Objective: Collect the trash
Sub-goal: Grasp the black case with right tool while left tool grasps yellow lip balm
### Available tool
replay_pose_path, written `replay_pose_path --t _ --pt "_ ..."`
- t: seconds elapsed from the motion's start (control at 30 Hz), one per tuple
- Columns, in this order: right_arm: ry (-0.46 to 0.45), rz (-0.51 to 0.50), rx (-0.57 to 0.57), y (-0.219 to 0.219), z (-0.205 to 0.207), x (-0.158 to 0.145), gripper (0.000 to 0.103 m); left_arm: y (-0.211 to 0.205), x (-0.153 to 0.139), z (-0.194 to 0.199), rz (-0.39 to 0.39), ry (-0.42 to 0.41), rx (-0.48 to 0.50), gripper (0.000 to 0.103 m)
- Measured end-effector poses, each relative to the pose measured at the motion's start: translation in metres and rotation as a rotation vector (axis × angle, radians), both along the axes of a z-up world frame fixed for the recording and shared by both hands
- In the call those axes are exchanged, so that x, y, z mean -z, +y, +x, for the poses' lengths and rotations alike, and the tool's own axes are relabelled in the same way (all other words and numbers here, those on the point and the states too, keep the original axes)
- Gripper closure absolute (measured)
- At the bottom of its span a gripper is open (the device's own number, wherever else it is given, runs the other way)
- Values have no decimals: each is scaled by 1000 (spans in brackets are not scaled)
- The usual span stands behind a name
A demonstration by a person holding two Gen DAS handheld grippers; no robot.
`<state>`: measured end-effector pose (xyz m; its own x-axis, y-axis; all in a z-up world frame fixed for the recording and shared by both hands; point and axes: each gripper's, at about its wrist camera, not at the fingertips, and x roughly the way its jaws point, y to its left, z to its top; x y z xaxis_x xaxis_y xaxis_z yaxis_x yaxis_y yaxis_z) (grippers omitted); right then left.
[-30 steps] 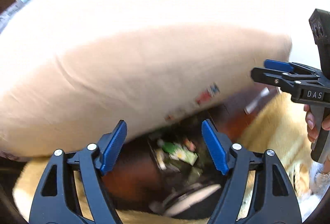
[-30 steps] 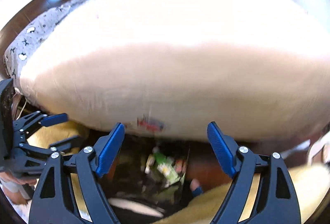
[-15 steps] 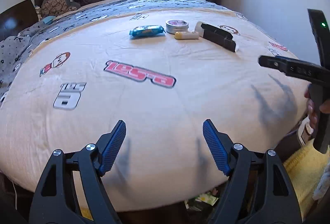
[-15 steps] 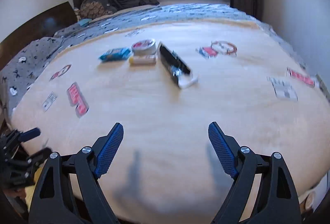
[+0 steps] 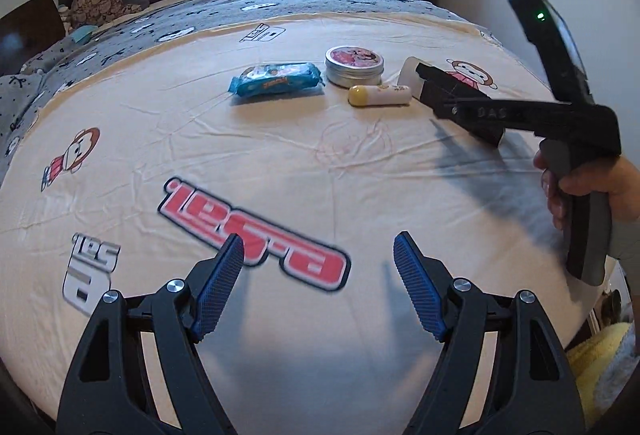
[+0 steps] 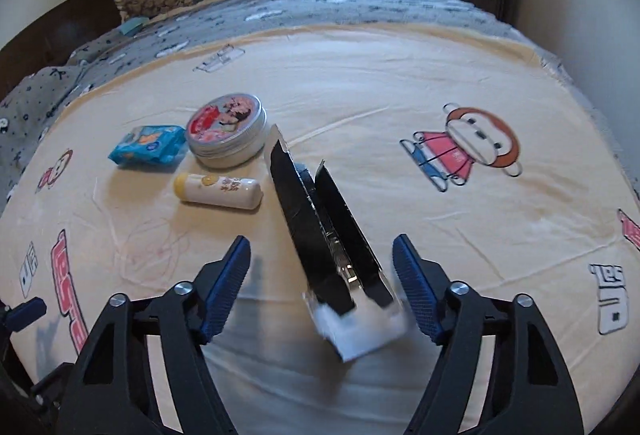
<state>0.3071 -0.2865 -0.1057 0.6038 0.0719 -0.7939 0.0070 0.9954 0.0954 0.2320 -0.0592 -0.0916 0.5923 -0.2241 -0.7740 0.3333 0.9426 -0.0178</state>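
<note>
On the bed [image 6: 400, 83], covered by a cream printed sheet, the trash lies in a loose cluster: a blue wrapper packet [image 6: 149, 146] furthest left, a round tin [image 6: 226, 131] just beside it, a small white tube with a yellow cap [image 6: 218, 191] in front of the tin, and a long black opened box [image 6: 328, 235] to their right. The left gripper [image 5: 318, 287] hovers with jaws released and empty, well short of the cluster. The right gripper [image 6: 322, 291] also has its jaws spread, the near white end of the box lying between them, untouched.

Both hand-held grippers rose from bin to the bed [image 5: 320, 163].
</note>
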Motion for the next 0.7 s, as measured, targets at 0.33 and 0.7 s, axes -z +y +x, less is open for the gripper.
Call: replay_pose_path --t 0.33,0.7 --pt "-15 -13 2 -26 -30 -17 77 -38 1 48 -11 -7 -12 22" --pt "-93 -14 -62 -36 -144 -37 77 -85 4 102 -33 -31 -39 16"
